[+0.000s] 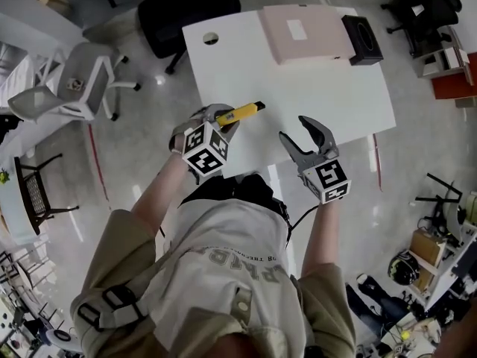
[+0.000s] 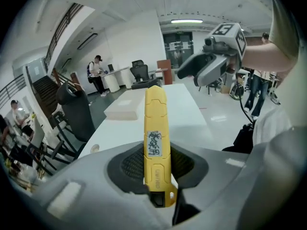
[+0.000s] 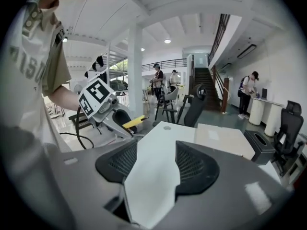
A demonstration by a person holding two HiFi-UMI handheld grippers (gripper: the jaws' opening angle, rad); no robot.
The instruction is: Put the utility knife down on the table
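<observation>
My left gripper [image 1: 223, 119] is shut on a yellow utility knife [image 1: 243, 112], which sticks out to the right over the near left edge of the white table [image 1: 328, 99]. In the left gripper view the knife [image 2: 156, 143] runs straight ahead between the black pads, its tip over the tabletop. My right gripper [image 1: 302, 140] hangs open and empty over the table's near edge, to the right of the knife. It also shows in the left gripper view, as the right gripper [image 2: 211, 66] at upper right. From the right gripper view the left gripper [image 3: 112, 114] and the knife [image 3: 134, 122] appear at left.
A pink flat box [image 1: 304, 33] and a black box [image 1: 362, 39] lie at the table's far end. A round cable hole [image 1: 211, 39] sits at the far left corner. A white chair [image 1: 74, 80] and a black chair [image 1: 179, 13] stand to the left and behind. People stand in the background.
</observation>
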